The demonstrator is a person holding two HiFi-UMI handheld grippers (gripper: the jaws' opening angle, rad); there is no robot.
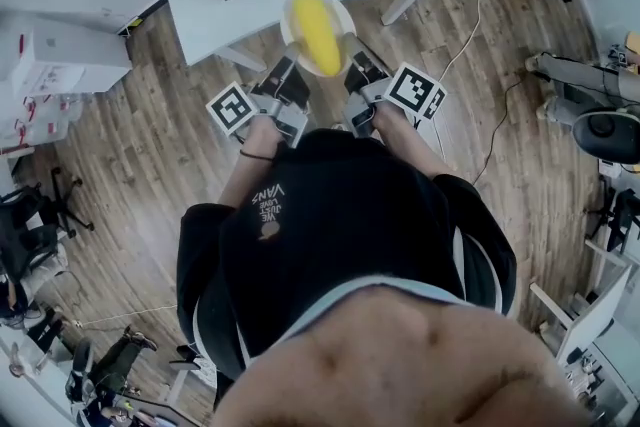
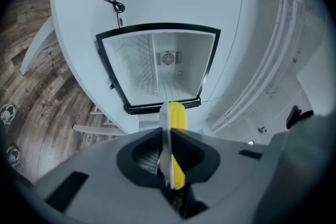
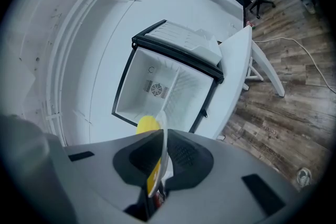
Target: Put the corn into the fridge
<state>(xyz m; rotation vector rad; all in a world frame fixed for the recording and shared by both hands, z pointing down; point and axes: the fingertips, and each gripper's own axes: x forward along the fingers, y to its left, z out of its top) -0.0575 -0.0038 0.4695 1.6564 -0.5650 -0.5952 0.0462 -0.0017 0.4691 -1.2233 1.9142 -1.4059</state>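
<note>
I had the plate (image 1: 291, 17) pinched by its rim from both sides: the left gripper (image 1: 292, 67) had its fingers clenched on the left edge, and the right gripper (image 1: 352, 63) was clenched on the right edge. The corn (image 1: 316, 33) lay loose on the plate, out in front of me and short of the fridge (image 2: 134, 63), which stood open on the desk (image 1: 200, 13) further ahead.

To do the carry well, I judged that both hands had to travel together at one height. If one edge dipped, the cob could roll off. The plate also had to go in straight through the black door frame and clear both sides. It should be set flat on the fridge floor before either grip let go.

As for writing, the print on my shirt (image 1: 270, 201) read partly "VANS"; the smaller lines were too small to be sure of. The marker cubes (image 1: 232, 107) bore only black-and-white squares.
</note>
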